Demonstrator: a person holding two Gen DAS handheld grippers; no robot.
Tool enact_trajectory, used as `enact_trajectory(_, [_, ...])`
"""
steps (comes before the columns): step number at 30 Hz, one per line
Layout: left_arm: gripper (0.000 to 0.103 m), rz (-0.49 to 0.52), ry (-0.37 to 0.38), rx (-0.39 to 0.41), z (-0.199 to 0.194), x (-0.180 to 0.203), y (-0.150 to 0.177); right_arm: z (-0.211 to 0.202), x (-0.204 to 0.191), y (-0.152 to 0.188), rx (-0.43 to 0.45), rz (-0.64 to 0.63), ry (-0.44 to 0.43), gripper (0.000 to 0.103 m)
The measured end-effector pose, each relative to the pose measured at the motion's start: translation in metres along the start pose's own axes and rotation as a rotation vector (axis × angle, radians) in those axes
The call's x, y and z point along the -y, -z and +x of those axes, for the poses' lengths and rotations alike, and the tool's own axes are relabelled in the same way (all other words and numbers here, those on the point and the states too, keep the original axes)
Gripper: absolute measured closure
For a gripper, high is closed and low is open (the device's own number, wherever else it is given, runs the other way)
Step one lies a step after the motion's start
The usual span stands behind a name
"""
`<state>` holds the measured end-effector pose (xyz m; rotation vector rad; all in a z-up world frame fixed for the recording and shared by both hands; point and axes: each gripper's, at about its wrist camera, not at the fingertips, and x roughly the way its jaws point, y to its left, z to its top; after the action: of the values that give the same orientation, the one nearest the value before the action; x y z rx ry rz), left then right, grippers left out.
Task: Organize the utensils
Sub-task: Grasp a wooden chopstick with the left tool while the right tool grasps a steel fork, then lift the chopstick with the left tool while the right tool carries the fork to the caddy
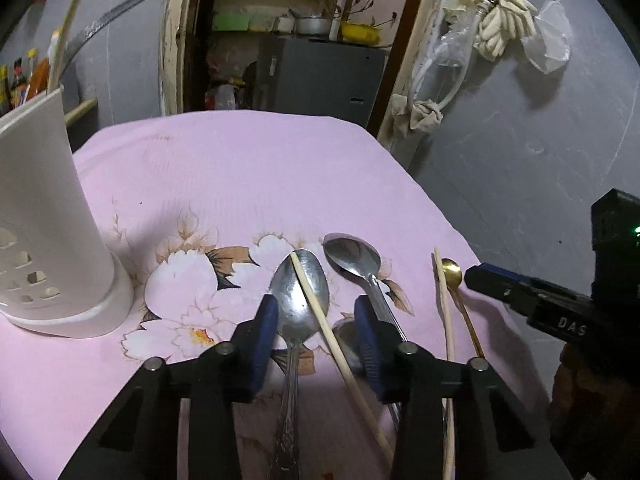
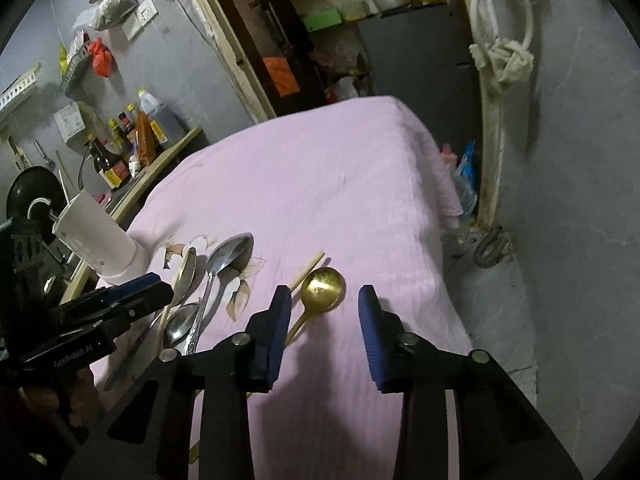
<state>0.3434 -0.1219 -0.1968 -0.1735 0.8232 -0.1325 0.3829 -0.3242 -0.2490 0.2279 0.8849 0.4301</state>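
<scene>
From my left wrist, my left gripper (image 1: 316,336) hangs with jaws apart, unclenched, straddling a large steel spoon (image 1: 298,300) crossed by a pale wooden chopstick (image 1: 320,316) on the pink flowered cloth (image 1: 240,184). The white perforated plastic utensil holder (image 1: 48,240) stands left.

From my right wrist, my right gripper (image 2: 325,332) is likewise released, its left pad (image 2: 278,332) beside the small gold spoon (image 2: 322,290).
</scene>
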Motion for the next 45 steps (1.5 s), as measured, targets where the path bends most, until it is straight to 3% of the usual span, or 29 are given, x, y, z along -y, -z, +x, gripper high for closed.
enact_trajectory(6, [0.078,-0.024,0.024,-0.032,0.01,-0.004,-0.004,0.011,0.001,-0.003,-0.019,0.014,-0.01,0.082])
enact_trajectory(13, [0.082,-0.063,0.063,-0.089,0.023,-0.009,-0.01,0.017,-0.003,-0.008,-0.044,-0.026,-0.02,0.083])
enact_trajectory(17, [0.086,-0.086,0.073,-0.108,0.026,-0.012,-0.012,0.016,-0.011,-0.009,-0.06,-0.08,0.016,0.083])
enact_trajectory(19, [0.091,-0.088,0.067,-0.121,0.027,-0.013,-0.014,0.016,-0.01,-0.011,-0.072,-0.097,0.037,0.09])
enact_trajectory(20, [0.092,-0.089,0.066,-0.129,0.028,-0.014,-0.015,0.016,-0.01,-0.013,-0.084,-0.092,0.047,0.096])
enact_trajectory(27, [0.098,-0.155,0.093,-0.155,0.023,-0.026,-0.019,-0.001,-0.005,-0.013,-0.06,0.003,0.025,0.1])
enact_trajectory(38, [0.098,-0.206,0.099,-0.023,-0.045,-0.053,-0.031,-0.062,-0.043,-0.01,0.094,-0.001,0.099,0.101])
enact_trajectory(45, [0.098,-0.203,0.055,0.106,-0.115,-0.077,-0.053,-0.1,-0.098,-0.027,0.21,-0.061,0.128,0.101])
